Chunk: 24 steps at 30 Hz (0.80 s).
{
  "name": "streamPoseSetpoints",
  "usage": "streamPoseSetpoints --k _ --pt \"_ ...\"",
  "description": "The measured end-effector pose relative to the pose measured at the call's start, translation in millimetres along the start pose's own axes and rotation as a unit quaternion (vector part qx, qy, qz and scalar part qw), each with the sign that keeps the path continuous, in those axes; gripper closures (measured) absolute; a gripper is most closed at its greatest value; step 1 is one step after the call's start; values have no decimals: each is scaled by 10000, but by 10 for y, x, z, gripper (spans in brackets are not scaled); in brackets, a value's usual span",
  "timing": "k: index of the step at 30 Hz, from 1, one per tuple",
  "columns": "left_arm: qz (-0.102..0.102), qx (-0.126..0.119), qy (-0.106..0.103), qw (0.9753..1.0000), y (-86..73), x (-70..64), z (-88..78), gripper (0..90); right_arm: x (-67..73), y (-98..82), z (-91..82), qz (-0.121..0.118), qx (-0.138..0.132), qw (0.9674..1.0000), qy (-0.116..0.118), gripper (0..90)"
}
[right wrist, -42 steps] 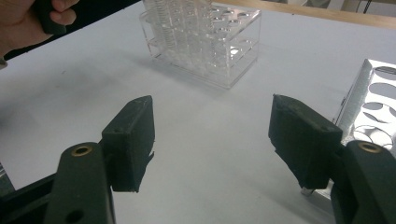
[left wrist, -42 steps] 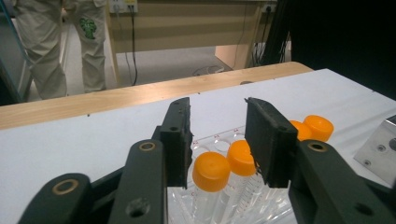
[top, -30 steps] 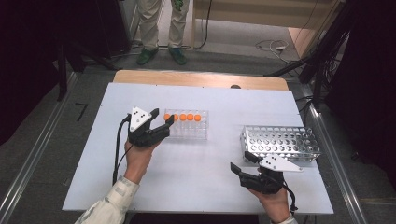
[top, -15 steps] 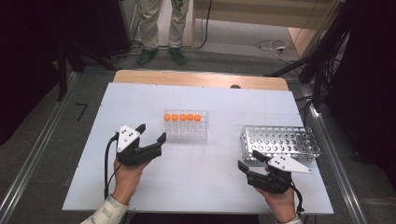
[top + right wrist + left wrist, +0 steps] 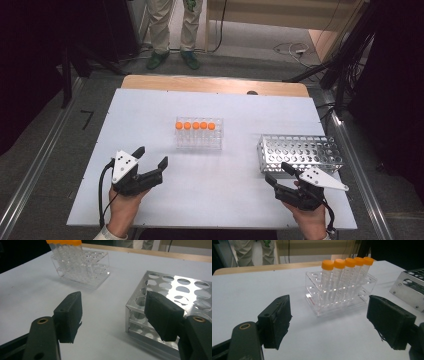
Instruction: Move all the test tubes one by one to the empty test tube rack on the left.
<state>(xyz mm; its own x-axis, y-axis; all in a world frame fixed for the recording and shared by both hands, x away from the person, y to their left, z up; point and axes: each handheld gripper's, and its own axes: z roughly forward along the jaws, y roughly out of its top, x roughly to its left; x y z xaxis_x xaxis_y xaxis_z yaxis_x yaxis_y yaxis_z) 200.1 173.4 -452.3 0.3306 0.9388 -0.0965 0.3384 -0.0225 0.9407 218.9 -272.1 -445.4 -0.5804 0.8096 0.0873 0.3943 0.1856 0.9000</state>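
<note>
Mid-tabletop: five light, slippery orange-capped plastic tubes in clear rack; grip below caps. Left claw just opened wide, right claw wide, both empty.

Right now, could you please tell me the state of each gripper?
Left gripper: open, fingers just opened wider, nothing between them.
Right gripper: open, holding nothing.

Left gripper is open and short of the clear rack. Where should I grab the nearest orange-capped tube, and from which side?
Take the end tube just under its orange cap, coming from above. It stands upright with the clear rack walling its lower body and neighbours close on one side, so only the top is free for the left gripper.
</note>
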Motion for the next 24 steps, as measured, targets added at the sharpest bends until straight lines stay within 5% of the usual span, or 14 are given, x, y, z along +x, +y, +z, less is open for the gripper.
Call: streamPoseSetpoints --k 24 --pt "-120 181 385 9990 -250 220 -278 191 -270 -134 -295 246 -90 9988 -403 287"
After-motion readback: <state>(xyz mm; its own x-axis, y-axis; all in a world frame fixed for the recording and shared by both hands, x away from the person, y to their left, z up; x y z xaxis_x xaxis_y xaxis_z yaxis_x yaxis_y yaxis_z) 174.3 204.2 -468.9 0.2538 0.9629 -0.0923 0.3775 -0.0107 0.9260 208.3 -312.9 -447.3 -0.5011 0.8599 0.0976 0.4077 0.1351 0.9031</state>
